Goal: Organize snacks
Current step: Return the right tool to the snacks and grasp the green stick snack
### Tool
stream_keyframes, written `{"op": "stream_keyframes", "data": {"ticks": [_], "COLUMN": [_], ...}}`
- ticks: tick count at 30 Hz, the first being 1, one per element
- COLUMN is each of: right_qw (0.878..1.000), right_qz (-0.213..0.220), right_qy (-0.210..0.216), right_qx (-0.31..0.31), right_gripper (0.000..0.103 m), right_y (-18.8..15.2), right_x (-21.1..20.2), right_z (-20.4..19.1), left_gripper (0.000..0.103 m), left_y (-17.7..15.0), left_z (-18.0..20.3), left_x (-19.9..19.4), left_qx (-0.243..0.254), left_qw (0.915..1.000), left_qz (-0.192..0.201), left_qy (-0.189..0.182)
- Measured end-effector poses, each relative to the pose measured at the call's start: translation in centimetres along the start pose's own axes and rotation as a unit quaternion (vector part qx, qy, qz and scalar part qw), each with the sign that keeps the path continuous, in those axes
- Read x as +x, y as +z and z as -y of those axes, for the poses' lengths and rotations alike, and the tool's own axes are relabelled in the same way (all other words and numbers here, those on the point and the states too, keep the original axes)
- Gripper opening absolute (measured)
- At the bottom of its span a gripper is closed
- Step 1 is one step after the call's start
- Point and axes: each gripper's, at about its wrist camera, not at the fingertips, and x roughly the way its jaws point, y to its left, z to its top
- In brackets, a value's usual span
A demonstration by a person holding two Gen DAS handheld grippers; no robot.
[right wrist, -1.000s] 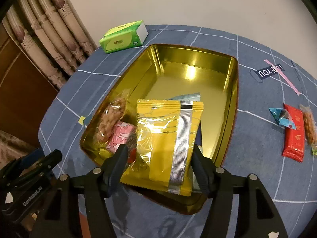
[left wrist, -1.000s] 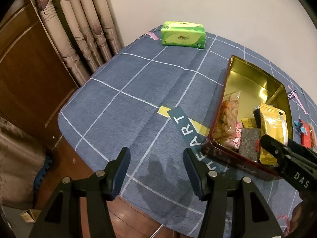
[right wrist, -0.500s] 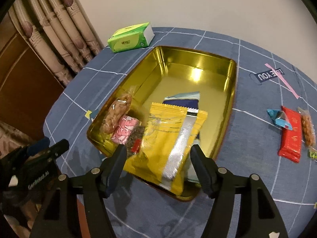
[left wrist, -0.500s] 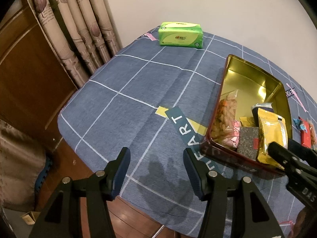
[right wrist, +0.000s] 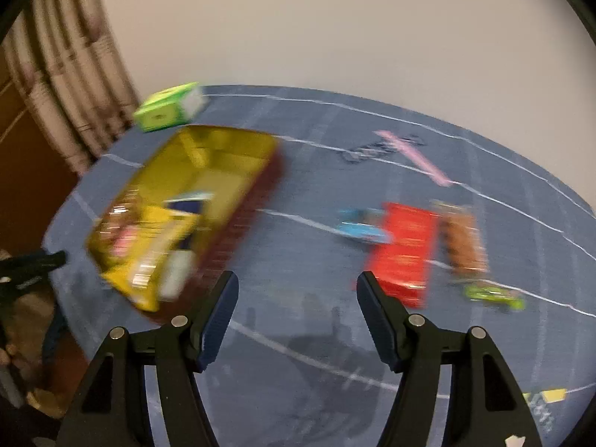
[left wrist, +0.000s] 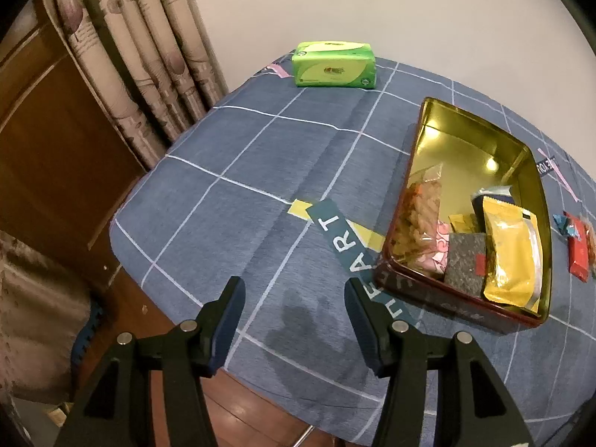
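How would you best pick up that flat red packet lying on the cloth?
The red packet lies flat with its long sides running away from the right gripper. I would probably come from above and pinch across its narrow width near the middle, minding the blue wrapper touching its left edge.

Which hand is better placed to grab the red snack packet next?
Right. The right gripper is open and empty, with the red packet just beyond its fingers. The left gripper hangs over bare cloth on the far side of the tin.
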Motion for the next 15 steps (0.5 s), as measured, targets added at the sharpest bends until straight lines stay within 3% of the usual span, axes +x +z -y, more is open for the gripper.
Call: {"op": "stream_keyframes", "data": {"ticks": [7,11,15], "right_qw": [0.998,0.997,0.993], "right_qz": [-0.018,-0.043,-0.065], "right_qy": [-0.05,-0.034,-0.018], "right_qx": [-0.017,-0.048,-0.094], "right_gripper": [0.063,0.063,0.063], "right_y": [-0.6,-0.8,-1.3], "right_x": [1.1,2.1,3.0], "right_z": [9.9,14.0,15.7], "left_gripper": [0.057,0.057,0.057], "left_y": [-0.3,-0.4,-0.7], "left_z": [0.8,1.4,2.2], "left_x": [-0.3,-0.6,-1.2], "left_qx": [0.014,0.023,0.036], "left_qw": [0.9999,0.9996,0.9991], "left_qz": [0.008,0.014,0.02], "left_qy": [0.003,0.003,0.006]}}
